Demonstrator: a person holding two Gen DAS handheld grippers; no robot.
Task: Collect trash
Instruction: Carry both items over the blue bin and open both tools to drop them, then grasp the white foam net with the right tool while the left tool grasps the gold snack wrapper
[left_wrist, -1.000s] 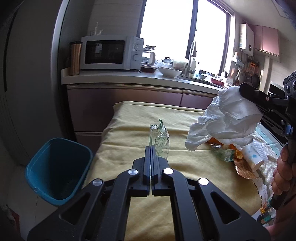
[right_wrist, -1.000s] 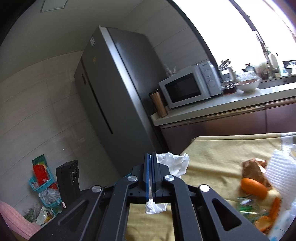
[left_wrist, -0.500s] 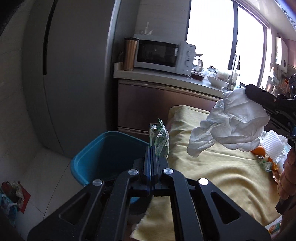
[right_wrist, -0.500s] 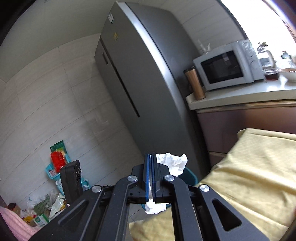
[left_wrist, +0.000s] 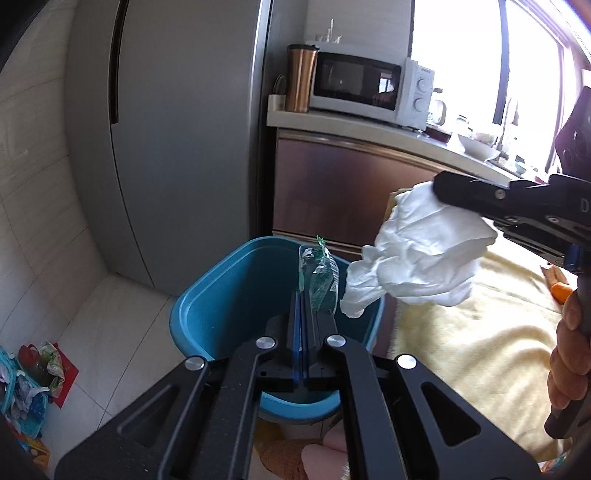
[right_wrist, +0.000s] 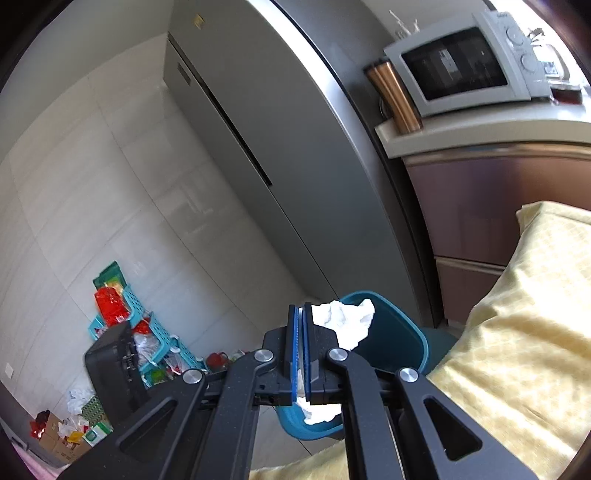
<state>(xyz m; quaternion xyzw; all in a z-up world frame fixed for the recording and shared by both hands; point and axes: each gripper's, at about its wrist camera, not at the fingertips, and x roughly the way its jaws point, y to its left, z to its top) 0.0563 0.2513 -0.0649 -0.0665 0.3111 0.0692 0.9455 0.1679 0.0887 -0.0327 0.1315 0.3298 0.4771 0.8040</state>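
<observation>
My left gripper (left_wrist: 304, 295) is shut on a clear green plastic wrapper (left_wrist: 319, 275) and holds it above the open blue bin (left_wrist: 225, 295). My right gripper (right_wrist: 303, 314) is shut on a crumpled white tissue (right_wrist: 345, 319). In the left wrist view the tissue (left_wrist: 417, 254) hangs from the right gripper's fingers (left_wrist: 480, 194) just right of the wrapper, over the bin's right rim. In the right wrist view the bin (right_wrist: 399, 339) lies right below the tissue.
The bin stands on the tiled floor between a grey fridge (left_wrist: 177, 129) and the table with a yellow cloth (left_wrist: 476, 332). A counter with a microwave (left_wrist: 365, 88) is behind. Teal baskets with clutter (right_wrist: 147, 332) stand by the wall.
Both grippers have swung left from over the table to above the blue bin, each still holding its trash.
</observation>
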